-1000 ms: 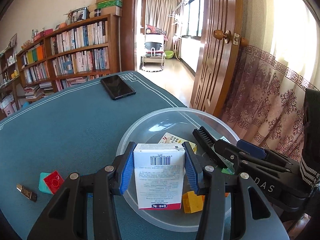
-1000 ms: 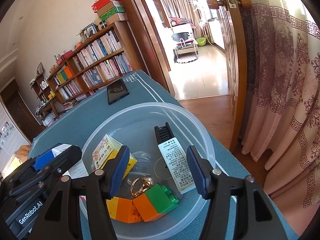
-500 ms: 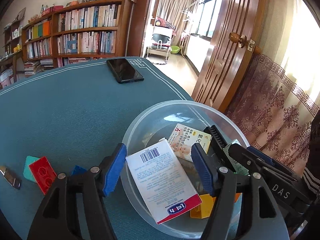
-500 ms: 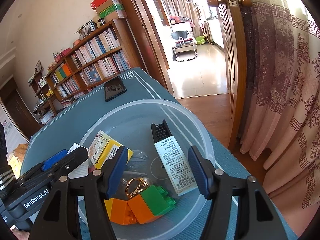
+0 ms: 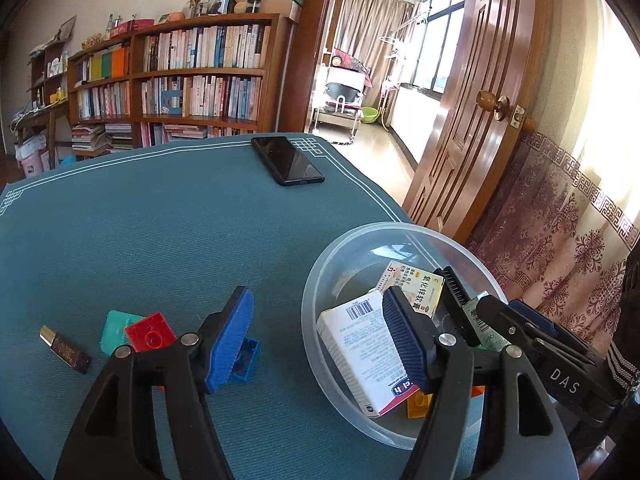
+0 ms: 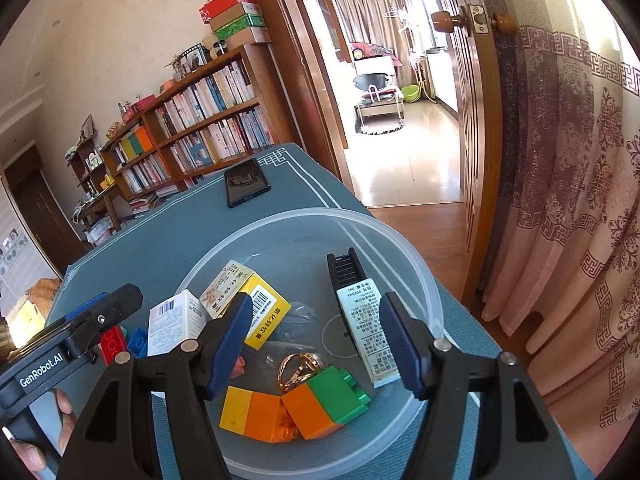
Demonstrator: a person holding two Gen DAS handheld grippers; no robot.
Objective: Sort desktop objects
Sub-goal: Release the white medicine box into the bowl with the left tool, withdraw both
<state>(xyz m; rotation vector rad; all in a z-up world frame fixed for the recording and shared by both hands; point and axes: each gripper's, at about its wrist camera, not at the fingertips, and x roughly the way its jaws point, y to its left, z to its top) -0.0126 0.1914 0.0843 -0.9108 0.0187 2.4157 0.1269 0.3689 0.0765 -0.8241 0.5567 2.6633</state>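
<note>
Nearby | phone (image 5: 288,161) | red brick (image 5: 150,337) beside teal brick (image 5: 116,326)

A: On the black body of the left gripper (image 6: 100,312), in the right wrist view, white letters read "GenRobot.AI".

B: And the right gripper (image 5: 516,320) in the left wrist view carries the white letters "DAS".

A: The white box (image 5: 368,356) in the clear bowl (image 5: 320,280) has a barcode on top and a red and blue logo at its lower end; I cannot read it with certainty.

B: The yellow box (image 5: 416,288) bears Chinese characters, 氧化锌软膏. The long white label (image 6: 370,336) on the black comb (image 6: 344,268) has small print, too fine to read.
</note>
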